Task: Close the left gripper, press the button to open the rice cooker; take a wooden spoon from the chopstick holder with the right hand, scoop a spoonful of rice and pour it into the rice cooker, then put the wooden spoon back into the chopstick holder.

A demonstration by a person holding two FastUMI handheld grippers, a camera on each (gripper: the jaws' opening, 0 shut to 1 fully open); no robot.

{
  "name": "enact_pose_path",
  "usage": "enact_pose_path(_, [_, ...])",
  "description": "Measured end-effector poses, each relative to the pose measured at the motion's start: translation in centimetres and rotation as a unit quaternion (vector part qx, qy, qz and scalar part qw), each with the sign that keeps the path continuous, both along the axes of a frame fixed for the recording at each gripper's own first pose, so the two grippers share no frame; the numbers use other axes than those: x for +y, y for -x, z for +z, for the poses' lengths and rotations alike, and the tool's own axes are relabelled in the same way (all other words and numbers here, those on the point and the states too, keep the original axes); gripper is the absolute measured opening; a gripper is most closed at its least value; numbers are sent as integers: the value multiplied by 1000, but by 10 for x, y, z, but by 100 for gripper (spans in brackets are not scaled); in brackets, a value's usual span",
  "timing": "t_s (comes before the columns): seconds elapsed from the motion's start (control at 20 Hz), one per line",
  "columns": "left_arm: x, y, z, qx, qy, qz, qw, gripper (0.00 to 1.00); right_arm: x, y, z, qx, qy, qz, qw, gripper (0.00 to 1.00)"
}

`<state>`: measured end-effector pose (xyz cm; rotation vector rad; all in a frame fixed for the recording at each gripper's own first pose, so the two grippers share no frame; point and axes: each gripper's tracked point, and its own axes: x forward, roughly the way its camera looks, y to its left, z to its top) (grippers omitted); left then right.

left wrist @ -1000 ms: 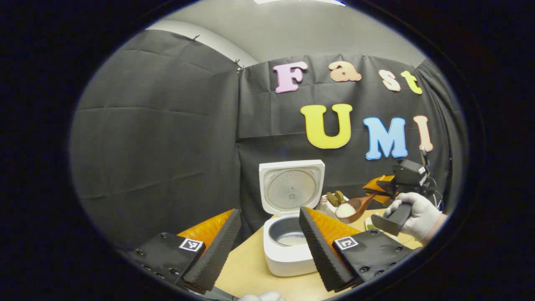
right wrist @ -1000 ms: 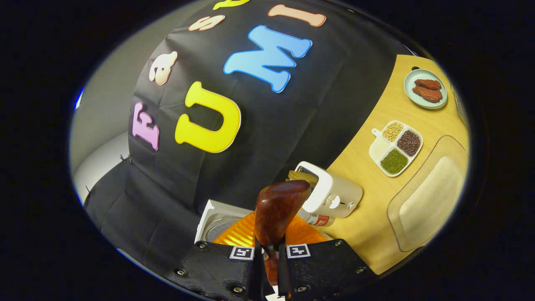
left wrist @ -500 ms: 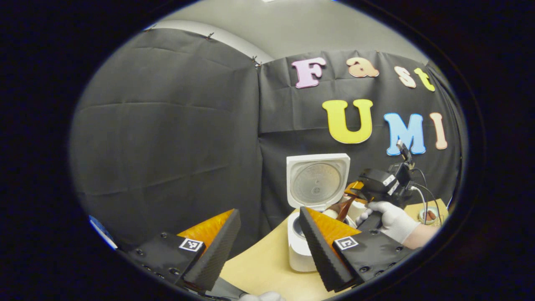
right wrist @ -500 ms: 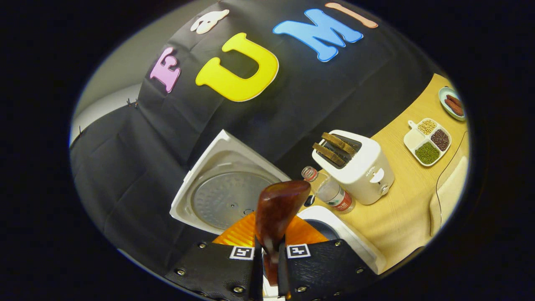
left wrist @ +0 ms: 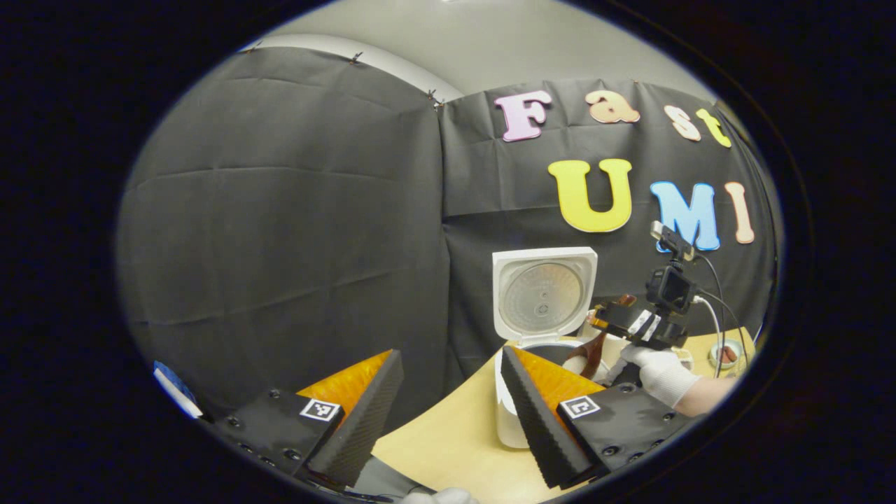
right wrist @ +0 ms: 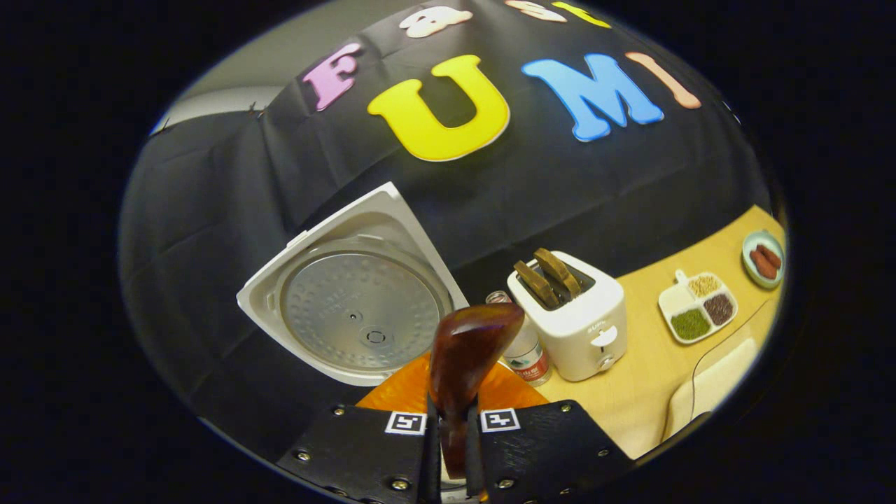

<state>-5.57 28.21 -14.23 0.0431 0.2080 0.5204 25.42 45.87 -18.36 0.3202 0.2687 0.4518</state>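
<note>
Wooden and dark brown, the spoon (right wrist: 467, 353) sits clenched between the right tongs (right wrist: 451, 441), both fingers pressing its handle, and its bowl rises straight ahead of them with the back of the bowl turned to the camera. Beyond the bowl stands the cooker's open lid (right wrist: 357, 308), upright, its metal inner plate facing the tongs. Right of the lid come a bottle (right wrist: 525, 353), a white toaster (right wrist: 577, 322) with two slices in its slots, a divided tray (right wrist: 696, 308) of grains and a small plate (right wrist: 764, 257), all on the tabletop (right wrist: 644, 392).

Seen from the left gripper view, the left tongs (left wrist: 448, 413) are released, fingers wide apart with nothing between them, held above the tabletop's (left wrist: 448, 448) near edge. Just past the right finger stands the white cooker (left wrist: 509, 413), lid (left wrist: 542, 297) up. A gloved hand (left wrist: 658, 371) holds the right tongs (left wrist: 616, 323) over the cooker's open pot, and the spoon (left wrist: 593, 348) hangs down from them toward the pot with its bowl tipped. Whether any rice is left in it cannot be told.
</note>
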Motion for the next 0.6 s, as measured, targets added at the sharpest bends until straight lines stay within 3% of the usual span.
enact_pose_path(0.25, [5,4,-6,3,3,4,1000,100,23,13,6,-97,112,40,988,14])
enact_pose_path(0.45, [9,7,-11,7,5,10,1000,100,38,21,4,-146,181,64,970,14])
enact_pose_path(0.6, [10,8,-11,7,4,12,1000,96,45,25,10,-188,233,84,951,14])
